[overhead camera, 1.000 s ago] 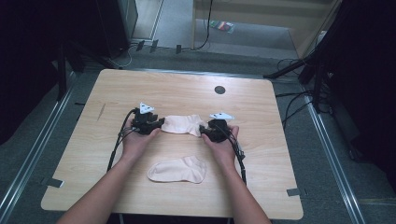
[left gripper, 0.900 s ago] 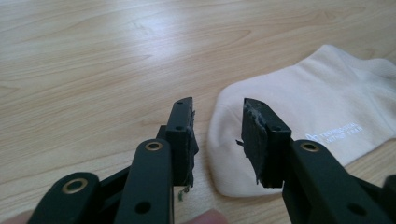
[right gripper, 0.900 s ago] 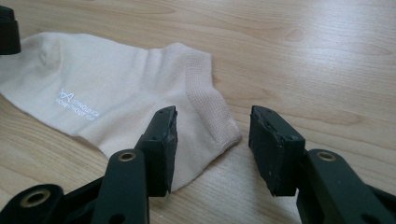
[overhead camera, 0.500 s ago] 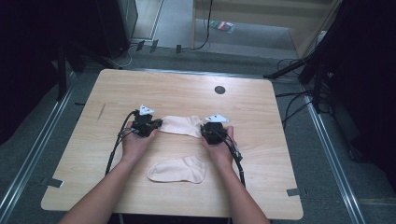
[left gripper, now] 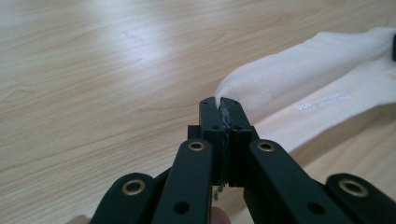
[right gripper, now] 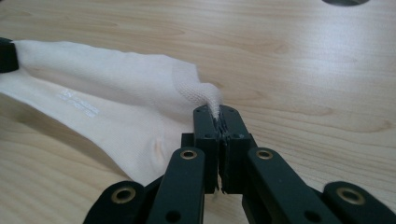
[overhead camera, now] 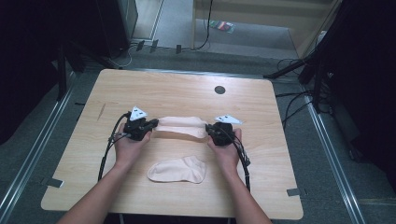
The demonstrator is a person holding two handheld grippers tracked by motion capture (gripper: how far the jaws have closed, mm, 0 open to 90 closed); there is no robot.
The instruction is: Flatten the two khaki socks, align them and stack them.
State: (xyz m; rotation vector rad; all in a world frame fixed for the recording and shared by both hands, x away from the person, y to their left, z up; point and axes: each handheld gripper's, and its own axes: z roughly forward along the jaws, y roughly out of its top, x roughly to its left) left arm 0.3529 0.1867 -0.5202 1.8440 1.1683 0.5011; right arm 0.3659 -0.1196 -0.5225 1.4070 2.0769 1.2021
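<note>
Both hand-held grippers, left [overhead camera: 150, 125] and right [overhead camera: 211, 130], are pinching one sock [overhead camera: 181, 127] stretched between them; another sock [overhead camera: 178, 170] is lying nearer on the worktop [overhead camera: 177, 91].

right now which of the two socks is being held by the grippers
The far sock, stretched between the left gripper and right gripper, each shut on one end. The near sock lies flat on the table between the forearms, untouched.

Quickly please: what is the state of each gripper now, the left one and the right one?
Left gripper: closed, holding one end of the held sock.
Right gripper: closed, holding the other end of the same sock.
</note>
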